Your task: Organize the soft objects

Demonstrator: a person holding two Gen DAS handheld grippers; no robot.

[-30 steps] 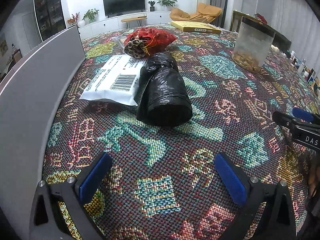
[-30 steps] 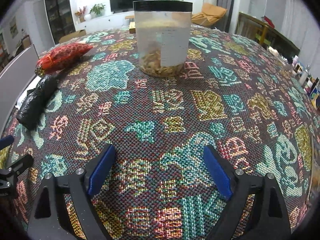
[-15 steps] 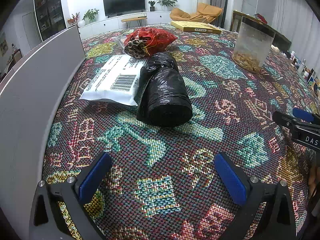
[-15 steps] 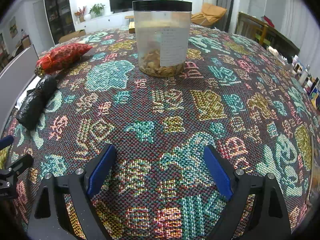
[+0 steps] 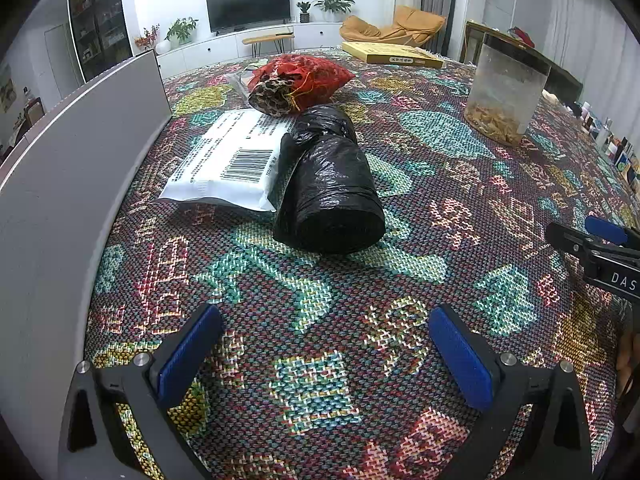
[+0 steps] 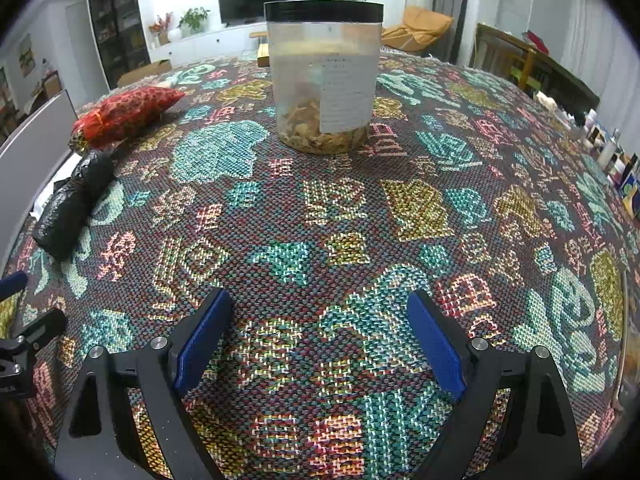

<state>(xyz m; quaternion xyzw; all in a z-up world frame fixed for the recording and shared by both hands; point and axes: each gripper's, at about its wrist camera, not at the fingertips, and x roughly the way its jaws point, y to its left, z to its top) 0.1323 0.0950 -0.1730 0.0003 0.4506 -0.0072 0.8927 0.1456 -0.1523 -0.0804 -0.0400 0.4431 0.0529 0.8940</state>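
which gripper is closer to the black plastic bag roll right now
Left. The left gripper faces the black plastic bag roll straight ahead; the right gripper has it far off to its left, pointing toward the clear jar instead.

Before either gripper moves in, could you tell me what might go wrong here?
The glossy black plastic bag roll overlaps the white barcoded mailer pouch, so lifting either may drag the other. The roll's slick film might slip from the open left gripper. The open right gripper faces the tall clear jar, which could tip.
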